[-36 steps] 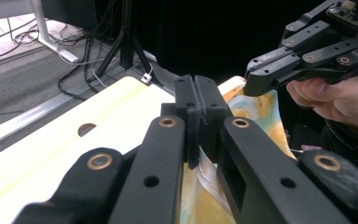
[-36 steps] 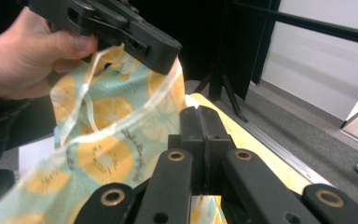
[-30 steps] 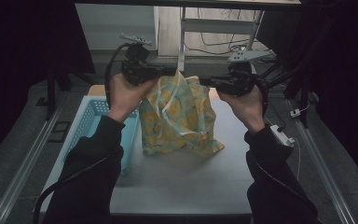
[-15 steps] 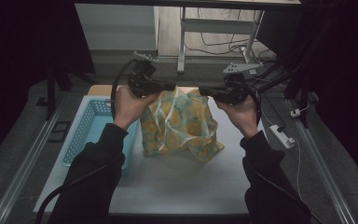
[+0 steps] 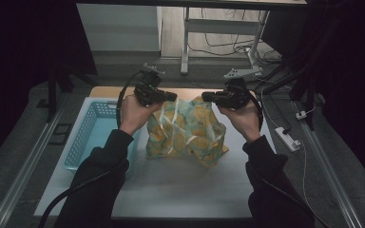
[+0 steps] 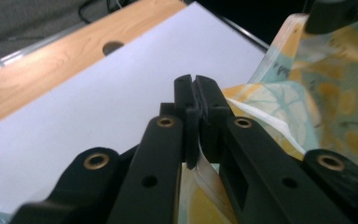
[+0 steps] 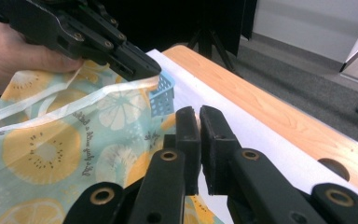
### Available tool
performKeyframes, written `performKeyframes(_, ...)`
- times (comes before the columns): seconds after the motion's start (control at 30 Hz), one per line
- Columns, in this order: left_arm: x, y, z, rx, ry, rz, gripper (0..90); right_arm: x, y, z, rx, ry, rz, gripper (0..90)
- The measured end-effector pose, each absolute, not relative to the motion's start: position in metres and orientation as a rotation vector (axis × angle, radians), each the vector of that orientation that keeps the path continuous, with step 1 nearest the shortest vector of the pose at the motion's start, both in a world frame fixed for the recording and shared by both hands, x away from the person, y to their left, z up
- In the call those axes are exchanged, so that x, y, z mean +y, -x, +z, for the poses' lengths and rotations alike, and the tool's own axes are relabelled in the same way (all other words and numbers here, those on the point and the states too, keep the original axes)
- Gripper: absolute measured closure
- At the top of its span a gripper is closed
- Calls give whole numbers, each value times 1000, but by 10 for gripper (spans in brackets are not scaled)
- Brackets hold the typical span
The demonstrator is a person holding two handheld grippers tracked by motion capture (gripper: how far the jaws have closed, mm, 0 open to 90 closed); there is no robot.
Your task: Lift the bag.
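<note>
While both jaws were clamped on its top corners, the fruit-print bag (image 5: 186,130) hung limp between left gripper (image 5: 170,96) and right gripper (image 5: 206,97); soft, light, best pinched along edges.

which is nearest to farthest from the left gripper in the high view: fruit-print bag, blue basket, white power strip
1. fruit-print bag: pinched at its top corner by the left gripper.
2. blue basket: just below-left of it, on the table's left side.
3. white power strip: far right, off the table's edge.
</note>
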State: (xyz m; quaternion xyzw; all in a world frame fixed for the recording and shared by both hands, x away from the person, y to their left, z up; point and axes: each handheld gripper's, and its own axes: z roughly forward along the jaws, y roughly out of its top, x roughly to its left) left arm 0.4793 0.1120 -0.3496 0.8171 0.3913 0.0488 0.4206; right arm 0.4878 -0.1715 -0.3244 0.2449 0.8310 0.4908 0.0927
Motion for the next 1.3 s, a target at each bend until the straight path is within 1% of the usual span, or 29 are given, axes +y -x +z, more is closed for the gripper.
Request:
performKeyframes(0.1, 111, -481, -356, 986, -2054, 114, 871, -171, -489, -328, 2471, -736, 1455, 845)
performKeyframes(0.17, 110, -482, -358, 987, -2055, 111, 852, -171, -489, -329, 2471, -734, 1455, 829)
performKeyframes(0.3, 110, -483, -359, 974, -2061, 112, 760, -172, -489, -326, 2472, -745, 1460, 774)
performKeyframes(0.47, 112, -478, -357, 930, -2050, 140, 583, -172, -487, -324, 2474, -751, 1459, 696)
performKeyframes(0.57, 116, -475, -354, 898, -2038, 170, 425, -172, -486, -323, 2475, -751, 1459, 649)
performKeyframes(0.7, 122, -468, -349, 860, -2035, 205, 274, -172, -484, -321, 2474, -747, 1463, 592)
performKeyframes(0.77, 126, -464, -346, 846, -2039, 237, 245, -172, -482, -319, 2474, -745, 1457, 560)
performKeyframes(0.97, 138, -453, -345, 852, -2032, 235, 161, -172, -477, -315, 2464, -731, 1444, 473)
performKeyframes(1.03, 142, -450, -345, 854, -2030, 233, 116, -173, -475, -315, 2457, -735, 1440, 442)
performKeyframes(1.3, 159, -434, -349, 837, -1991, 207, 39, -179, -469, -316, 2439, -748, 1429, 331)
